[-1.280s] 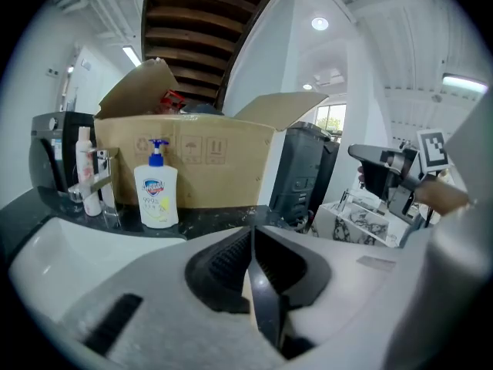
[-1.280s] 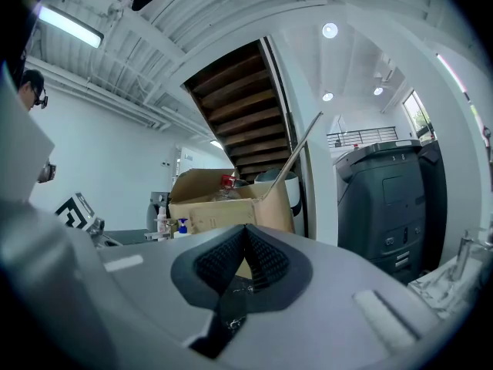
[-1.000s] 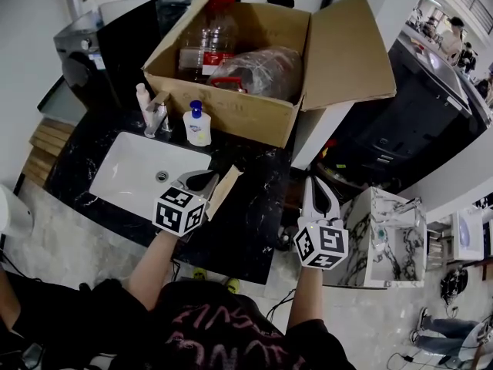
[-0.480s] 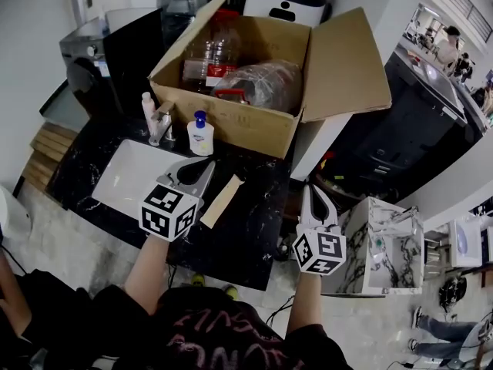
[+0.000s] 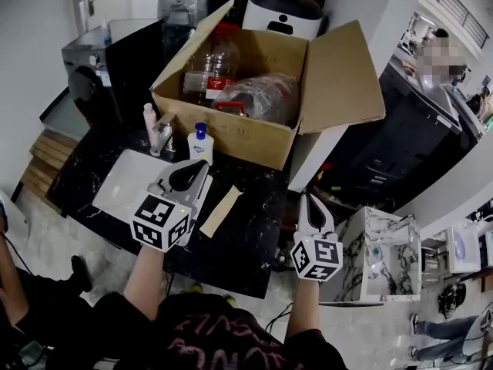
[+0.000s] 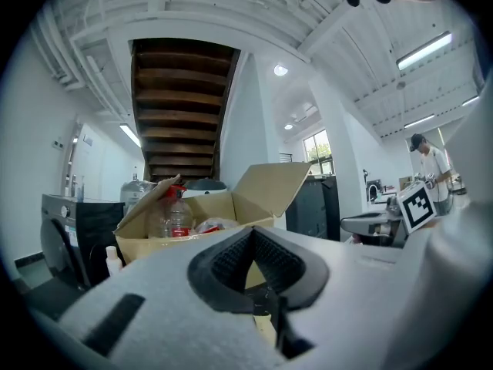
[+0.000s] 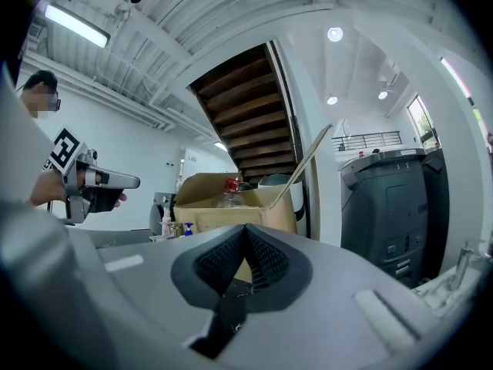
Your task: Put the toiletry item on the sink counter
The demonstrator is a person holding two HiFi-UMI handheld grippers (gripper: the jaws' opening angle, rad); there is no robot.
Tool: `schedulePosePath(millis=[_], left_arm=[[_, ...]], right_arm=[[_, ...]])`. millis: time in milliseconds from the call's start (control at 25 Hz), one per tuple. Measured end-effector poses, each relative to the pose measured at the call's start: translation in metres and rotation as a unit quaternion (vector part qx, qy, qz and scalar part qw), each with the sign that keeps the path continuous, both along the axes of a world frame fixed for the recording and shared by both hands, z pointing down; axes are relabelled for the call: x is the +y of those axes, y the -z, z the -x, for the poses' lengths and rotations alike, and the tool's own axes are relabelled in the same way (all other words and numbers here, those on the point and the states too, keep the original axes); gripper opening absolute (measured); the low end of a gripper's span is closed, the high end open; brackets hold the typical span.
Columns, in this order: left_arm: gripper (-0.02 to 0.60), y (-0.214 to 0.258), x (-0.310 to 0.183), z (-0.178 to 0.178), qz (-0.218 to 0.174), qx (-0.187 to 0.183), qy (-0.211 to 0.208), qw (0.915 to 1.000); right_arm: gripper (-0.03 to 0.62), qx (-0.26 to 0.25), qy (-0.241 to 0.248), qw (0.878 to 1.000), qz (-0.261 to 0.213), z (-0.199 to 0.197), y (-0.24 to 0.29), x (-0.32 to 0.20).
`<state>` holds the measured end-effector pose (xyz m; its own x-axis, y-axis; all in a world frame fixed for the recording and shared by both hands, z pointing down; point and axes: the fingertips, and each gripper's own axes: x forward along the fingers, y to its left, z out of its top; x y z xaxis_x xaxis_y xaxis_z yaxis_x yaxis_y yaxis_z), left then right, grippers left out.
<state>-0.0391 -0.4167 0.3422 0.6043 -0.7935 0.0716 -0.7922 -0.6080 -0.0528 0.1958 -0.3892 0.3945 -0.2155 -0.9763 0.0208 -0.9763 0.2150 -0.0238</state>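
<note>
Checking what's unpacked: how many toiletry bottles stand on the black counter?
2. A white pump bottle with blue top stands before the brown cardboard box; a slim pale bottle stands by the metal faucet. More may sit hidden inside the box.

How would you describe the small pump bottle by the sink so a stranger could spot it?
Find the big open cardboard box on the dark marble counter. In front of its front wall, just right of the faucet, stands the pump bottle. Unlike the slim pale bottle on the faucet's other side, it has a white body and a blue pump top.
</note>
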Motion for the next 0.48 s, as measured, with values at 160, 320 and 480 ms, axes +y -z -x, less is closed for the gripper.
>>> schedulePosePath(millis=[160, 320, 480], left_arm=[[-0.002, 0.0044, 0.0022, 0.0033, -0.007, 0.009, -0.001, 0.9999], [-0.002, 0.0064, 0.0032, 0.0079, -0.008, 0.024, 0.002, 0.9997], [-0.002, 0.0082, 0.0044, 0.0108, -0.014, 0.033, 0.005, 0.9994]], right_arm=[[0.011, 0.003, -0.001, 1.000, -0.002, 0.0009, 0.0036, -0.0002], [0.011, 0.012, 0.004, 1.000, -0.005, 0.0050, 0.0070, -0.0007], [0.011, 0.019, -0.002, 1.000, -0.011, 0.0037, 0.0090, 0.0003]])
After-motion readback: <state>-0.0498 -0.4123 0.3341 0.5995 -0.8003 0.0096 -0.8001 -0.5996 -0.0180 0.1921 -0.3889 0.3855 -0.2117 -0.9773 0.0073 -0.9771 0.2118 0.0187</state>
